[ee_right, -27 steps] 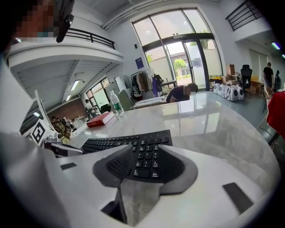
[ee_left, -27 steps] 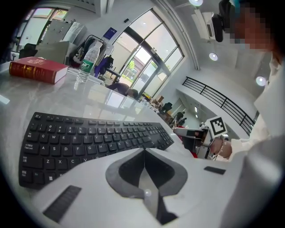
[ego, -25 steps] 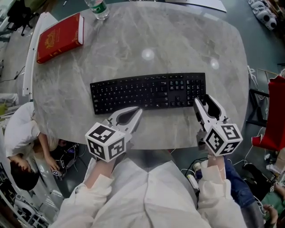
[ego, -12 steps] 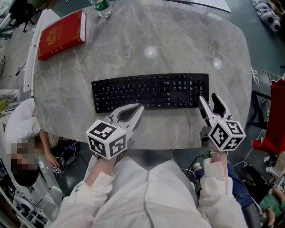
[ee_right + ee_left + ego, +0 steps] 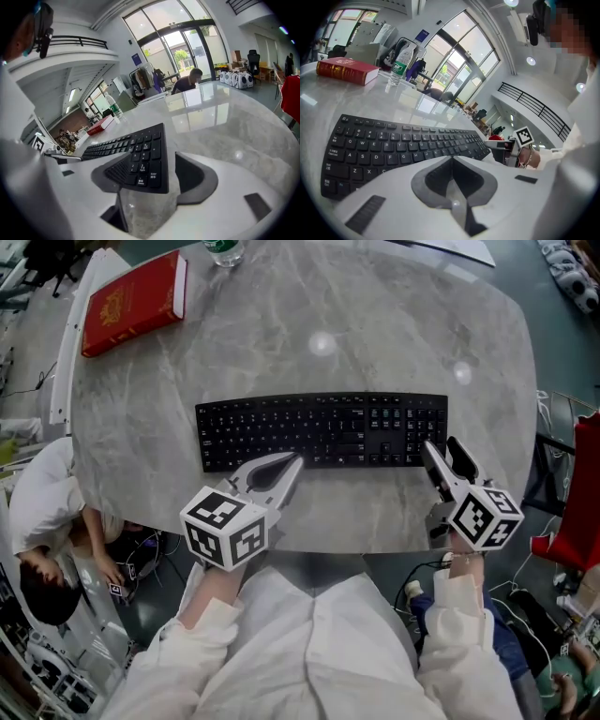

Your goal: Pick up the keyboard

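Filling most of the head view is one rounded, grey stone-look table (image 5: 394, 324). One black keyboard (image 5: 319, 430) lies flat near its middle, its long side running from 9 to 3 o'clock, close to the near edge. One red book (image 5: 131, 304) lies at 10 o'clock from the keyboard, well apart from it.

Two grippers come next, one in each of the person's hands. The left gripper (image 5: 292, 462) sits at 7 o'clock from the keyboard's middle. Its jaws are clenched together on nothing, tips at the keyboard's near edge; whether they touch it I cannot tell. The right gripper (image 5: 440, 448) stands at the keyboard's 4 o'clock corner. Its jaws have just been opening and now stand released, wide apart. The right gripper view shows the number-pad corner between them, with a gap at the outer jaw and no squeeze on the keyboard. One clear bottle (image 5: 225, 249) with a green label, cut by the frame, stands at 11 o'clock, near the book's far end.

I judge the step in hand to be the approach to the grasp, as the keyboard is not yet lifted. The next move likely calls for the right jaws to settle over that corner and close firmly. Held by one corner, so long a board may droop or twist. The left gripper would probably have to open and take the near edge too.
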Tool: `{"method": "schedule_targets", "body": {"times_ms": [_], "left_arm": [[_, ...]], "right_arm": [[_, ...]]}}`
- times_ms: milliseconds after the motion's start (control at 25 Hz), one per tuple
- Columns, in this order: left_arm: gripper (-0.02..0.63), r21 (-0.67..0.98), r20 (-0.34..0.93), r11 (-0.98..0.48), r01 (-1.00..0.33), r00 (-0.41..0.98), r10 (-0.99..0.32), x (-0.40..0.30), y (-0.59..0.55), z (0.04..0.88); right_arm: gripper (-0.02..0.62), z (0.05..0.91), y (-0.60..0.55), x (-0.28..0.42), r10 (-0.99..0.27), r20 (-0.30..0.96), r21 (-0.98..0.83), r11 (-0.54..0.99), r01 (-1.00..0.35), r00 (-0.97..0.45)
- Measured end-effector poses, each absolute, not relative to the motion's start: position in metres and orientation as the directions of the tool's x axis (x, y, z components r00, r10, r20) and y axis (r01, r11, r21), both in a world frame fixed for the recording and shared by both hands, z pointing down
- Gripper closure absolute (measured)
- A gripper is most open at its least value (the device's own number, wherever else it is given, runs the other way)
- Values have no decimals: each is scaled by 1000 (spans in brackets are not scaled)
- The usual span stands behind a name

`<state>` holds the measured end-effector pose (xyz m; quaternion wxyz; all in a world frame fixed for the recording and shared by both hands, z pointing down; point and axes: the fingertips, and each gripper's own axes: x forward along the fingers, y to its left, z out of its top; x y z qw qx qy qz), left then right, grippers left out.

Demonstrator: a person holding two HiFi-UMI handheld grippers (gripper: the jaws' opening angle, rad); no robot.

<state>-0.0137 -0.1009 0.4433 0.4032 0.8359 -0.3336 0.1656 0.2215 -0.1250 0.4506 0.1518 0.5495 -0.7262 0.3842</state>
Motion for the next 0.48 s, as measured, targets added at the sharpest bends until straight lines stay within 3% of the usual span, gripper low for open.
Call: {"method": "schedule_targets", "body": {"times_ms": [480], "left_arm": [[592, 560, 561, -421, -714, 700, -442, -31, -100, 450]], "right_arm": [[319, 458, -128, 213, -651, 659, -391, 131, -911, -376]]}}
